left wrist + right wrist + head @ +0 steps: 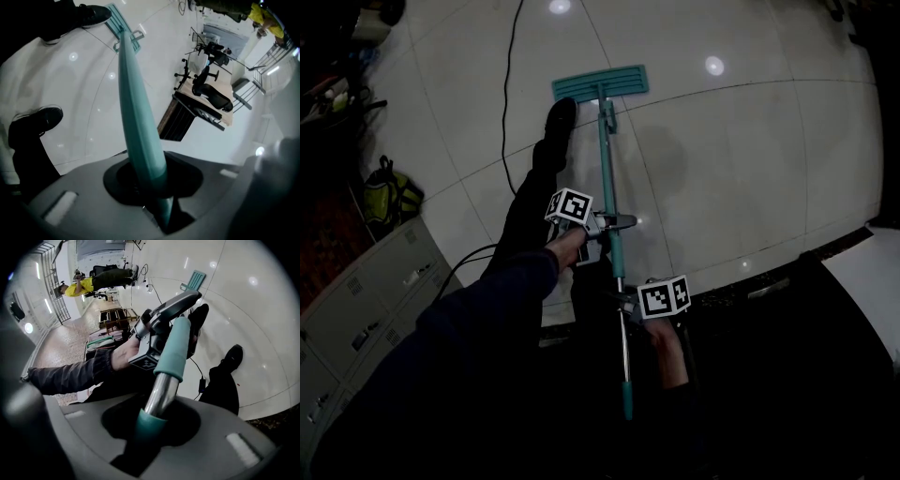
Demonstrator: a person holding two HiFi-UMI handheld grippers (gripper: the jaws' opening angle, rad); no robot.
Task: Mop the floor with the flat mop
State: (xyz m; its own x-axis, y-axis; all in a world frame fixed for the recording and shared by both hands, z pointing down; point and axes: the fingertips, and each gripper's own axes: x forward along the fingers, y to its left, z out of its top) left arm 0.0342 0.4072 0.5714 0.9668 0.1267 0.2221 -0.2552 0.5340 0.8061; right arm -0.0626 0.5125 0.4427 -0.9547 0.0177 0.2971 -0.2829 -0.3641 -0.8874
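A teal flat mop lies with its head (600, 83) flat on the white tiled floor ahead of me, its teal pole (607, 178) running back toward me. My left gripper (612, 225) is shut on the mop pole (136, 122) about midway along it. My right gripper (625, 309) is shut on the mop handle lower down, where bare metal tube (161, 392) meets the teal end grip (146, 426). In the right gripper view the left gripper (161, 317) shows further up the pole, with the mop head (193, 280) beyond it. The jaws' pads are hidden by the pole.
A black cable (508, 94) trails across the floor left of the mop. My shoe (560, 117) stands beside the mop head. Grey drawer cabinets (366, 291) and a yellow-green bag (389, 195) sit at left. A desk with an office chair (211, 93) stands far off.
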